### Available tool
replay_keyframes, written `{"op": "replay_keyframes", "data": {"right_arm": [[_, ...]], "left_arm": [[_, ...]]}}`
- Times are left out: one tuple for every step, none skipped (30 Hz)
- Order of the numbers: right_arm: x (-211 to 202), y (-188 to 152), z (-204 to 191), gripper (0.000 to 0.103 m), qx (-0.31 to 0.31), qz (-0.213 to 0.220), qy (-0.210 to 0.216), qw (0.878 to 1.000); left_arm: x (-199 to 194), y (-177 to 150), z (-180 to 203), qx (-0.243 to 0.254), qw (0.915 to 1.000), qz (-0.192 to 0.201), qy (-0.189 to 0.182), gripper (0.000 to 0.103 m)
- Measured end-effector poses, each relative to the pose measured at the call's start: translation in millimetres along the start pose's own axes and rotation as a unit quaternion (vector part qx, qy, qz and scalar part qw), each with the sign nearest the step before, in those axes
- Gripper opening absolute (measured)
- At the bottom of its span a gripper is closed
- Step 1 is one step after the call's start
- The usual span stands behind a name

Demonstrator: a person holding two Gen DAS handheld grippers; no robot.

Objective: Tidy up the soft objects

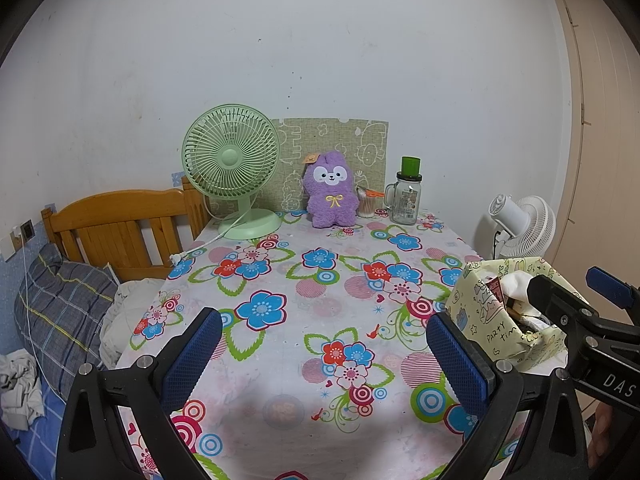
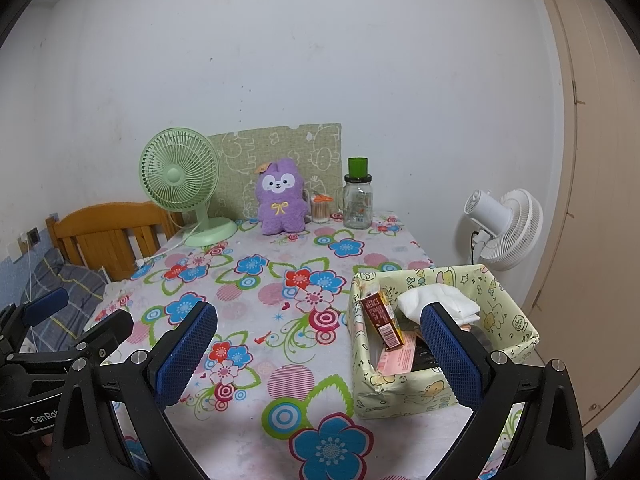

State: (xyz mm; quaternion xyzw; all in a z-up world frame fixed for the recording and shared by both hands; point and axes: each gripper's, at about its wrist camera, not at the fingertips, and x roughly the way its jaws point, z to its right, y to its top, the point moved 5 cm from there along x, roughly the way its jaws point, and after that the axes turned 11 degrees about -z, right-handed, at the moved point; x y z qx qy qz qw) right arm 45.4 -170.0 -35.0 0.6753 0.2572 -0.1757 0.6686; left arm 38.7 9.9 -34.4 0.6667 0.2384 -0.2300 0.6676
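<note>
Folded white cloth [image 2: 440, 302] in box [image 2: 516, 312], right view clearest.

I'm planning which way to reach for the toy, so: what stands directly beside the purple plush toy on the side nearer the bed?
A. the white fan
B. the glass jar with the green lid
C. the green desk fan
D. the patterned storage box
C: the green desk fan stands next to the purple plush toy on the bed side, while the glass jar is on its other side.
</note>
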Motion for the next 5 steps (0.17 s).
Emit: {"op": "replay_keyframes", "data": {"right_arm": [[-0.1, -0.2, 0.4, 0.103, 0.000, 0.000, 0.000, 1.000], [-0.1, 0.0, 0.0, 0.103, 0.000, 0.001, -0.001, 1.000], [0.1, 0.2, 0.2, 0.103, 0.000, 0.000, 0.000, 1.000], [0.1, 0.1, 0.6, 0.103, 0.000, 0.000, -0.001, 1.000], [0.1, -0.1, 1.0, 0.103, 0.000, 0.000, -0.001, 1.000]], "left_arm": [[0.0, 0.0, -0.1, 0.000, 1.0000, 0.000, 0.000, 0.103], [0.0, 0.0, 0.2, -0.001, 1.0000, 0.000, 0.000, 0.103], [0.0, -0.1, 0.6, -0.001, 1.0000, 0.000, 0.000, 0.103], [0.1, -0.1, 0.9, 0.000, 1.0000, 0.000, 0.000, 0.103], [0.1, 0.0, 0.9, 0.000, 1.0000, 0.000, 0.000, 0.103]]}}
